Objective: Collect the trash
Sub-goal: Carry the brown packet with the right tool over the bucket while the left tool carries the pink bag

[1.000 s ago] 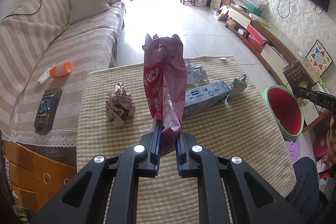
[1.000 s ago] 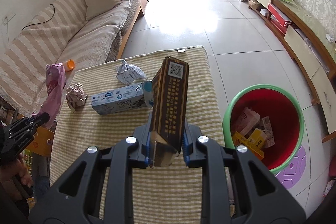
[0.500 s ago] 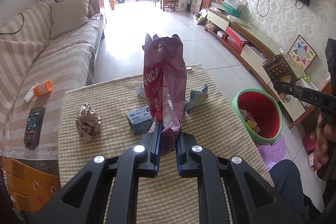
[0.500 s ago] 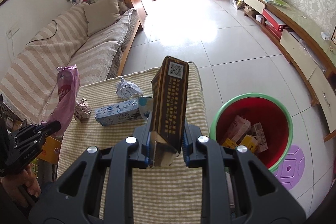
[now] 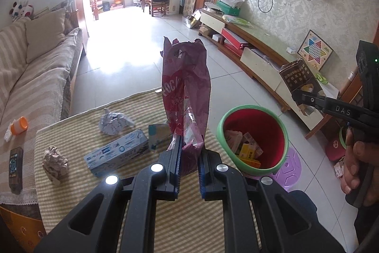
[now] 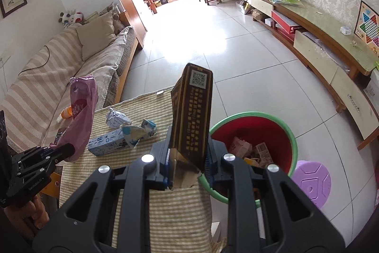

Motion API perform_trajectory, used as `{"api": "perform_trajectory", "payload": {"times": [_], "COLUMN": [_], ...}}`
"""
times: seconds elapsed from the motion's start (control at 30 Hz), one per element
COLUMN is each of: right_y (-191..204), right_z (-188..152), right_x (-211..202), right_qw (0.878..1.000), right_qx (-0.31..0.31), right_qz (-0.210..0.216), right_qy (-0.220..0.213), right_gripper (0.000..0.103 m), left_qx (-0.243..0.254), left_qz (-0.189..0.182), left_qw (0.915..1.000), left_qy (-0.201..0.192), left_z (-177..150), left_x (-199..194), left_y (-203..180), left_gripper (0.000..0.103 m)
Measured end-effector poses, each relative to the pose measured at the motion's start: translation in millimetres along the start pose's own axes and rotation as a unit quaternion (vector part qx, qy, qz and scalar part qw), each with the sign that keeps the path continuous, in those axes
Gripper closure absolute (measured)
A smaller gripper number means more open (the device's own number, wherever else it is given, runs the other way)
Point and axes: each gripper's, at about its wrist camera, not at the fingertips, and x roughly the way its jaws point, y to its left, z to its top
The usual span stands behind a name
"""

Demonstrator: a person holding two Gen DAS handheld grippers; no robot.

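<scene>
A: Starting far left, what lies on the counter [image 5: 99, 203] with the yellow checked cloth?

B: A crumpled brown paper wad [image 5: 55, 159] near the left edge, then a long blue-and-white toothpaste carton [image 5: 117, 155] lying flat, with a crumpled white printed paper ball [image 5: 113, 123] behind it. A small torn blue-and-white carton [image 6: 139, 132] sits just beside the long carton's right end.

A: And the left tongs [image 5: 189, 166]?

B: Closed on the lower end of a tall pink crinkled plastic snack bag [image 5: 186, 91], which stands upright between the blue-padded fingers [image 5: 175, 167], above the counter near its right side. In the right wrist view the same bag [image 6: 81, 115] shows at the far left, held off the counter's left edge.

A: The right tongs [image 6: 187, 168]?

B: Clamped on a tall dark brown printed cardboard box [image 6: 193, 113] with a QR code at its top end. The box stands upright, its torn bottom flap showing between the fingers. It is over the counter's right edge, just beside the bin.

A: The bin?

B: A round red plastic basket with a green rim [image 6: 292, 134], on the floor right of the counter, with several small cartons inside. A purple plastic stool [image 6: 311, 183] stands beside it.
</scene>
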Motion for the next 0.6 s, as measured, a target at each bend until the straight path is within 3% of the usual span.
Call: {"api": "perform_trajectory", "payload": {"times": [0.6], "right_y": [-101.0], "right_z": [4.0], "right_x": [-15.8], "right_qw": [0.997], "right_qx": [0.066], "right_qz": [-0.030], "right_qy": [-0.013], "right_gripper": [0.080], "left_qx": [0.034], "left_qz": [-0.099], "left_qw": [0.9939], "left_qy": [0.035], "left_z": [30.1], "left_x": [70.2], "left_y": [-102.7], "left_gripper": [0.094]}}
